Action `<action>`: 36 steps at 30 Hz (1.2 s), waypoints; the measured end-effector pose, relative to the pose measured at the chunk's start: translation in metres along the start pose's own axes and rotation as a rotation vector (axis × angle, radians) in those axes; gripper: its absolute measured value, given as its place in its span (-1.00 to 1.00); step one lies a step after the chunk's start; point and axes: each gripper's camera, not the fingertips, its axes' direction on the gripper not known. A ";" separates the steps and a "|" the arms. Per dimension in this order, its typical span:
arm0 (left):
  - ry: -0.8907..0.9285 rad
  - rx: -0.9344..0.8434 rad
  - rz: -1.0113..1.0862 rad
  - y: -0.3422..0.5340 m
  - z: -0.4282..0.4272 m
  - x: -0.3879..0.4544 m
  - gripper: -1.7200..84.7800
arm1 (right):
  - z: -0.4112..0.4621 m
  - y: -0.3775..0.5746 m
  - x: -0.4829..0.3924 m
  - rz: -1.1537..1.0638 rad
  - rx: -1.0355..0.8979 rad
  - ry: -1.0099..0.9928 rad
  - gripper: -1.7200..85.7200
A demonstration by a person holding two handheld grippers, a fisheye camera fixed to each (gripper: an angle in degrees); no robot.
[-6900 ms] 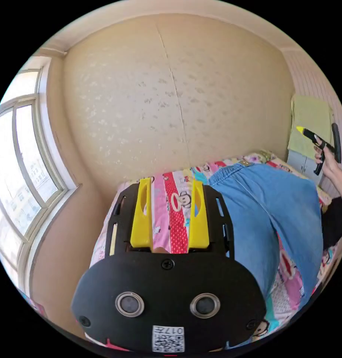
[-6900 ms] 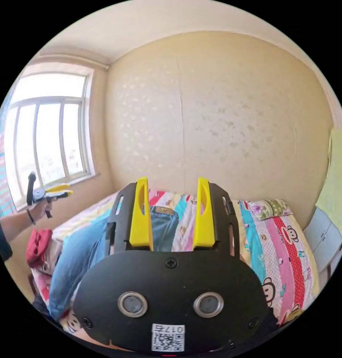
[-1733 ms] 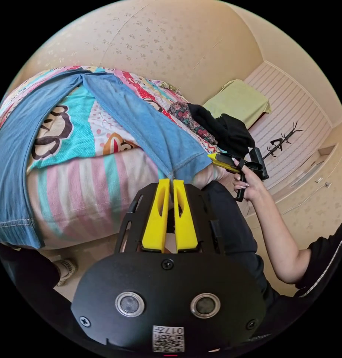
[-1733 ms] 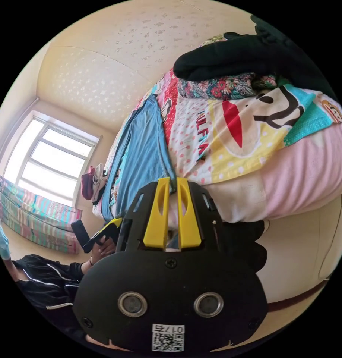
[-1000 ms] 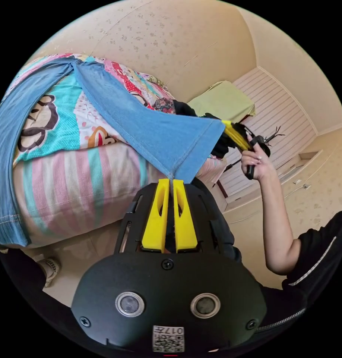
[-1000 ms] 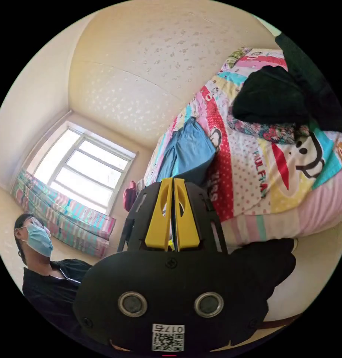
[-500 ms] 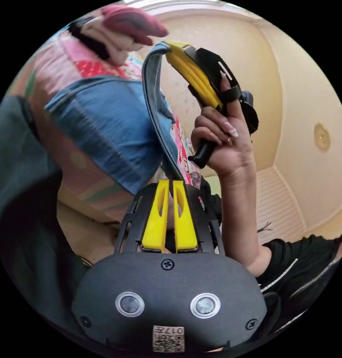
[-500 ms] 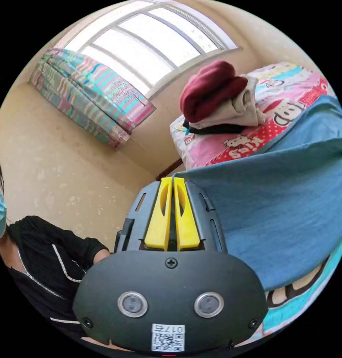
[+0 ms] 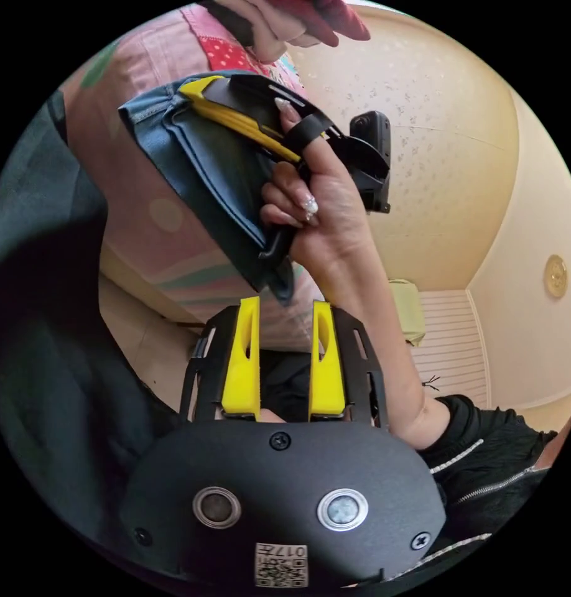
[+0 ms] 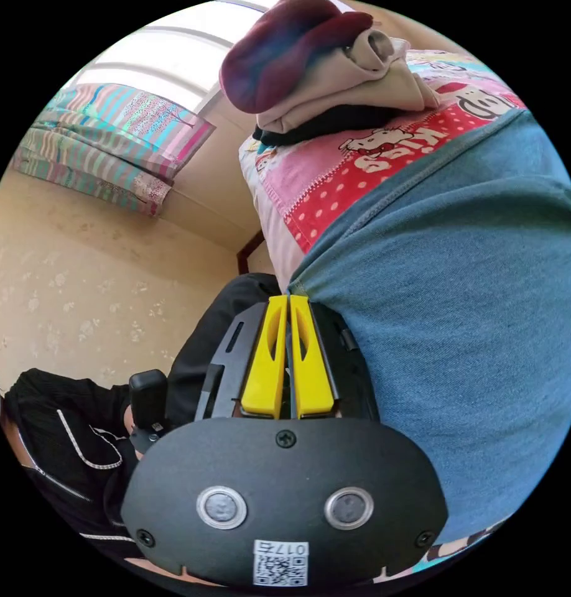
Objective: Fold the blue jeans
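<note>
Up at eleven o'clock in the left gripper view, the blue jeans [image 9: 220, 180] are seen draped over the edge of the bed [image 9: 142, 211], their hem pinched by the right gripper [image 9: 195, 90], which is held in a hand [image 9: 326, 217] at twelve o'clock. The left gripper [image 9: 284, 311] is seen at six o'clock with its yellow jaws spread apart and nothing between them. Next, in the right gripper view, the right gripper [image 10: 288, 303] is shown with jaws pressed together on the hem corner of the jeans [image 10: 459, 323], which are spread toward three o'clock over the patterned sheet [image 10: 360, 186]. A clothes pile [image 10: 335, 68] is found at twelve o'clock.
</note>
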 end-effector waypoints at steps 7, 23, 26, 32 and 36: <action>-0.231 0.213 0.339 0.058 -0.076 0.087 -0.65 | 0.001 0.013 -0.040 -0.116 0.078 -0.019 -0.93; -0.687 0.255 0.855 -0.026 -0.053 0.155 -0.67 | 0.024 0.096 -0.007 -0.151 0.047 0.036 -0.56; -0.681 0.305 0.919 -0.036 -0.035 0.176 -0.68 | -0.038 0.138 0.017 -0.094 0.192 0.124 -0.57; -0.846 0.200 0.852 -0.089 0.050 0.151 -0.72 | -0.161 0.184 0.082 0.040 0.469 0.189 -0.60; -0.787 0.161 0.817 -0.086 0.073 0.114 -0.76 | -0.222 0.186 0.127 0.076 0.632 0.117 -0.58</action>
